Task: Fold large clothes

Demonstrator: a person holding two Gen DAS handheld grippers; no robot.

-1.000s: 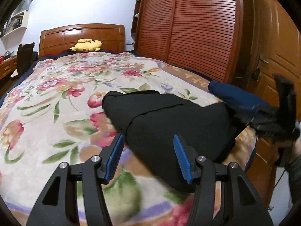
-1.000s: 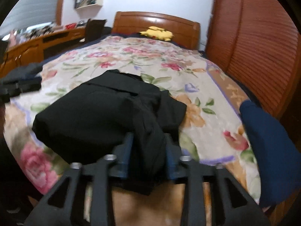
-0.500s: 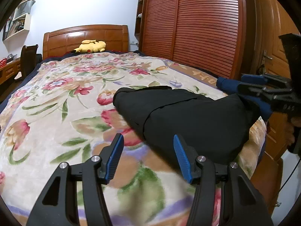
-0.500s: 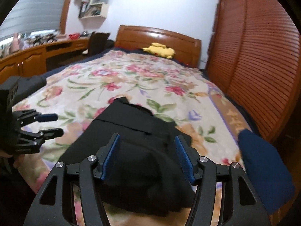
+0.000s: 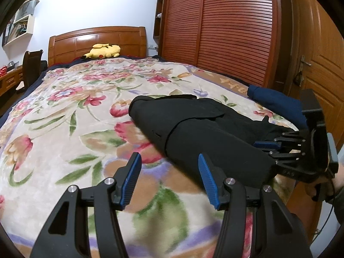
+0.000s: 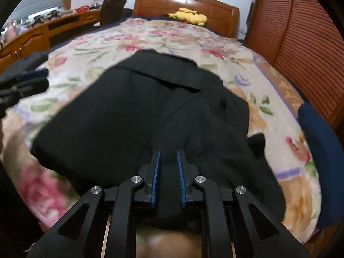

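Observation:
A black garment [image 5: 204, 129] [image 6: 139, 111] lies partly folded on the floral blanket [image 5: 64, 107] near the foot of the bed. My right gripper [image 6: 167, 152] is at the garment's near edge, its jaws closing with a bunch of black cloth pinched between the blue pads. From the left wrist view the right gripper [image 5: 258, 144] comes in from the right against the cloth. My left gripper [image 5: 169, 159] hovers open over the blanket just left of the garment, nothing between its fingers. It shows as a blur in the right wrist view [image 6: 32, 79].
A folded dark blue garment [image 5: 277, 103] [image 6: 322, 142] lies at the bed's right edge. A yellow plush toy [image 5: 103, 51] rests by the wooden headboard. A slatted wardrobe [image 5: 225, 32] and a door [image 5: 318, 64] stand right; a desk [image 6: 32, 36] and chair [image 5: 32, 68] left.
My right gripper let go of the cloth and lifted with its jaws wide, then dropped back onto the garment's near edge and closed on it. The left gripper stayed put.

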